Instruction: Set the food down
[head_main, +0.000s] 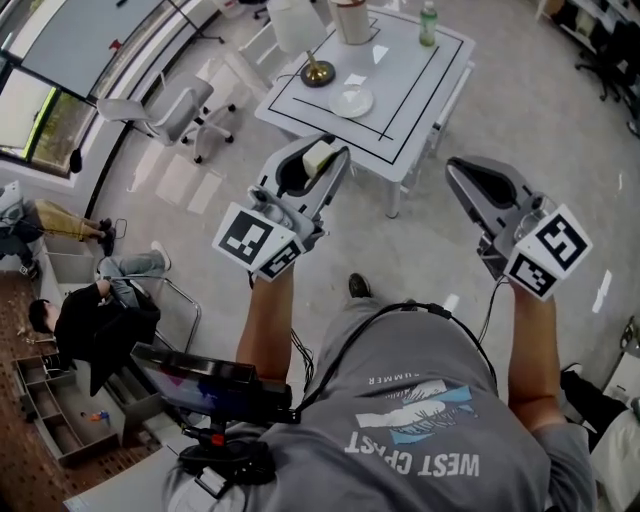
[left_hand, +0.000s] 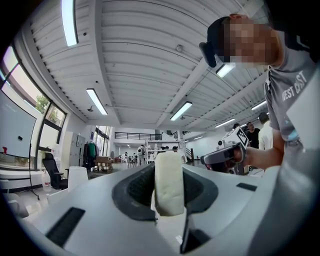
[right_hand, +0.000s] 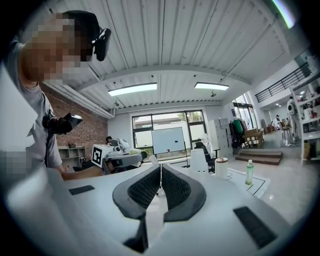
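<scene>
One pale food block (left_hand: 169, 184) clamped in left gripper (head_main: 324, 153), right gripper (right_hand: 160, 170) closed

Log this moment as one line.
left gripper: shut on food block | right gripper: shut, empty | table: ahead, holds plate | status: not set down

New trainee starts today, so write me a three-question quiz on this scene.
1. True or false: the jaws of the right gripper are together with nothing between them.
2. The pale food block is held by: A. the left gripper, B. the right gripper, C. neither.
3. Fill in: the white plate lies on the white ___.
Key: 1 true; 2 A; 3 table.
</scene>
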